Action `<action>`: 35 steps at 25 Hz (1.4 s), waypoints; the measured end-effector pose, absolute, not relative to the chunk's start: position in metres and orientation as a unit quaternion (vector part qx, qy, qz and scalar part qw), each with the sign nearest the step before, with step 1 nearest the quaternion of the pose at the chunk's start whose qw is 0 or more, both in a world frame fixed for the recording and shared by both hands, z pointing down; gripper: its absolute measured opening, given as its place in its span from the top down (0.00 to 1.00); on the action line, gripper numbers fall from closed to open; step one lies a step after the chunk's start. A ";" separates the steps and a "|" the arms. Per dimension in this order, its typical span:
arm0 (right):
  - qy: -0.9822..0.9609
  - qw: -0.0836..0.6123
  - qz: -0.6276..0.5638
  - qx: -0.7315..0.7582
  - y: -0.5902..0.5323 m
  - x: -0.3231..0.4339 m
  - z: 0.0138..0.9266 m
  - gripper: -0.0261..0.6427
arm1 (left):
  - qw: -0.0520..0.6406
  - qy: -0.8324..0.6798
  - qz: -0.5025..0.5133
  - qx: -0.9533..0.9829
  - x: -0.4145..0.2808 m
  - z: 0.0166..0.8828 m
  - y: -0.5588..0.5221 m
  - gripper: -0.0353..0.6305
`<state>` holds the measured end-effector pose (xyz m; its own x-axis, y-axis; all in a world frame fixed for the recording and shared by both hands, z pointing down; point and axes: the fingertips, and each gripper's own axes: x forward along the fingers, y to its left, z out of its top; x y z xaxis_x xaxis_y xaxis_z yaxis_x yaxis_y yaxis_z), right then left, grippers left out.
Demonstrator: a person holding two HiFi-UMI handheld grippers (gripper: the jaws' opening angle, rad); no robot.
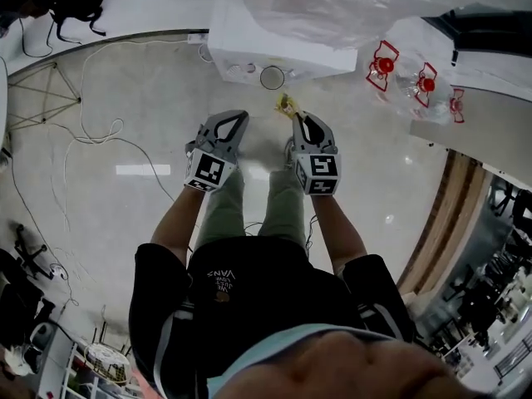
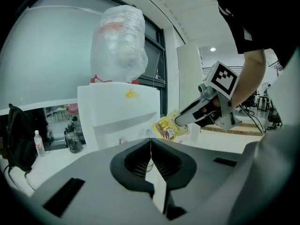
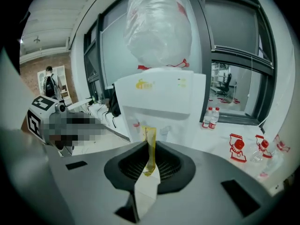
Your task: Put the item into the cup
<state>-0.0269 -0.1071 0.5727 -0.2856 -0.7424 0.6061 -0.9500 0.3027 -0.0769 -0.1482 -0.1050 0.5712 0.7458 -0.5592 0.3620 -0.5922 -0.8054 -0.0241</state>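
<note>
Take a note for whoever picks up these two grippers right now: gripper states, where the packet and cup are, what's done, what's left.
Left gripper: shut, nothing in it.
Right gripper: shut on the yellow packet.
Cup: on the ledge of the white dispenser, just ahead of both grippers.
Done: packet is in the grip.
Left: bring the packet over the cup and let it drop in.

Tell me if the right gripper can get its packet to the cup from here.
Probably yes. The right gripper, shut on the packet, points toward the cup at the dispenser's front, and nothing shows between them. The left gripper is off to one side.
</note>
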 end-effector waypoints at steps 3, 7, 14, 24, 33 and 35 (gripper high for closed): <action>-0.765 0.239 0.222 0.556 -0.114 -0.026 0.594 0.86 | 0.054 -0.305 0.177 0.934 -0.149 0.594 -0.113 0.92; -0.754 0.236 0.223 0.570 -0.130 -0.023 0.618 0.86 | 0.046 -0.294 0.177 0.938 -0.151 0.625 -0.128 0.92; -0.755 0.247 0.215 0.568 -0.157 -0.019 0.658 0.86 | 0.061 -0.279 0.186 0.940 -0.139 0.687 -0.149 0.91; -0.761 0.276 0.178 0.560 -0.185 -0.044 0.707 0.86 | 0.059 -0.248 0.205 0.945 -0.122 0.745 -0.169 0.70; -0.755 0.308 0.149 0.559 -0.202 -0.056 0.731 0.86 | 0.040 -0.208 0.237 0.948 -0.104 0.776 -0.185 0.53; -0.756 0.311 0.151 0.555 -0.205 -0.060 0.734 0.86 | 0.038 -0.198 0.245 0.948 -0.100 0.783 -0.187 0.51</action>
<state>-0.0597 -0.2050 0.7337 -0.1904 -0.7460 0.6381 -0.9342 0.3375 0.1158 -0.1005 -0.1866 0.7828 0.8022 -0.3562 0.4791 -0.3937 -0.9189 -0.0240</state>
